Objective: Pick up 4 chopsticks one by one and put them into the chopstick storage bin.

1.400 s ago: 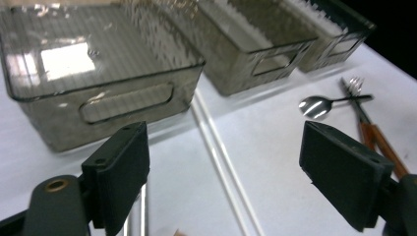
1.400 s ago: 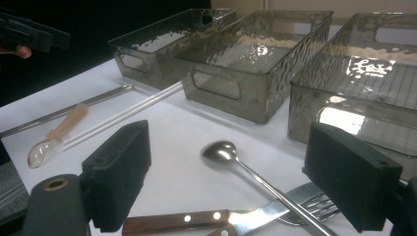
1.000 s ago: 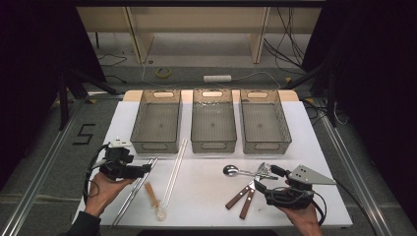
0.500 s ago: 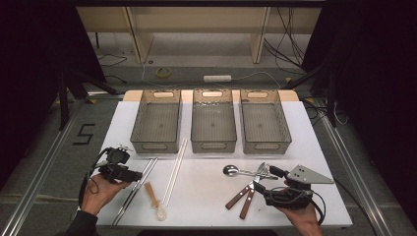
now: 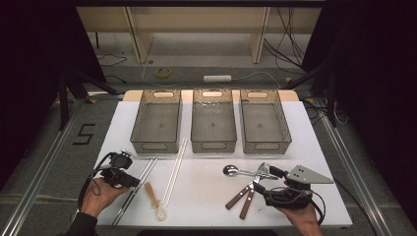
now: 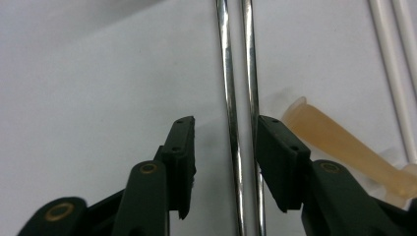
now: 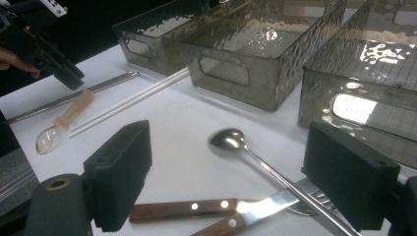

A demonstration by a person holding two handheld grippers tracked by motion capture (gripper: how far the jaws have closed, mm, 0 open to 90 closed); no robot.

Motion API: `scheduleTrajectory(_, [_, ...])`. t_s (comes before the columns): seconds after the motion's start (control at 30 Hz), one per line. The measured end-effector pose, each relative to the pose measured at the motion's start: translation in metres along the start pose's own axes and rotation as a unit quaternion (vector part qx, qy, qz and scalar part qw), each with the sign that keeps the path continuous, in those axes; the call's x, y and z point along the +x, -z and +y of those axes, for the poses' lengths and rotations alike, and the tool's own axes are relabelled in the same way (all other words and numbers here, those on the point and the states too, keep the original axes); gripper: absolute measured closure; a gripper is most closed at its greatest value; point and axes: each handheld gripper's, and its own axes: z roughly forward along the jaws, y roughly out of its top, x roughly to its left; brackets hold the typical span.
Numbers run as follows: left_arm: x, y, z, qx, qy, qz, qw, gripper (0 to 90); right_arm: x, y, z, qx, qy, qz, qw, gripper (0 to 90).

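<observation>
Metal chopsticks (image 6: 241,123) were laid on the table (image 5: 206,196), just beside the amber spoon (image 6: 339,147). The left gripper (image 6: 223,147) was set astride them, jaws just closing, pads not yet touching. The right gripper (image 7: 246,177) was held wide open over the steel spoon (image 7: 231,140).

Metal chopsticks (image 5: 135,189) lie left of plastic spoon (image 5: 154,199).

Overhead view faces forward; both close gripper views share the metal chopsticks (image 6: 241,123).
</observation>
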Motion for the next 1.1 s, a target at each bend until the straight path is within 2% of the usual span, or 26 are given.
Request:
scheduleTrajectory(0.13, [-0.002, -0.004, -0.001, 0.016, -0.007, 0.005, 0.9998, 65.2, 0.000, 0.000, 0.000, 0.000, 0.001, 0.001, 1.0000, 19.4])
scheduleTrajectory(0.3, [-0.002, -0.005, -0.001, 0.025, -0.012, 0.003, 0.9996, 69.2, 0.000, 0.000, 0.000, 0.000, 0.002, 0.001, 1.0000, 19.4])
scheduleTrajectory(0.53, [-0.003, -0.008, -0.001, 0.026, -0.010, 0.000, 0.9996, 73.1, 0.000, 0.000, 0.000, 0.002, 0.003, -0.001, 1.0000, 19.6])
scheduleTrajectory(0.83, [-0.007, -0.011, 0.000, 0.038, -0.023, 0.005, 0.9990, 79.5, 0.000, 0.000, 0.000, 0.003, 0.003, -0.001, 1.0000, 19.8])
scheduleTrajectory(1.1, [-0.008, -0.012, 0.000, 0.037, -0.017, 0.007, 0.9992, 81.8, 0.000, -0.001, 0.000, 0.005, 0.003, -0.002, 1.0000, 20.1])
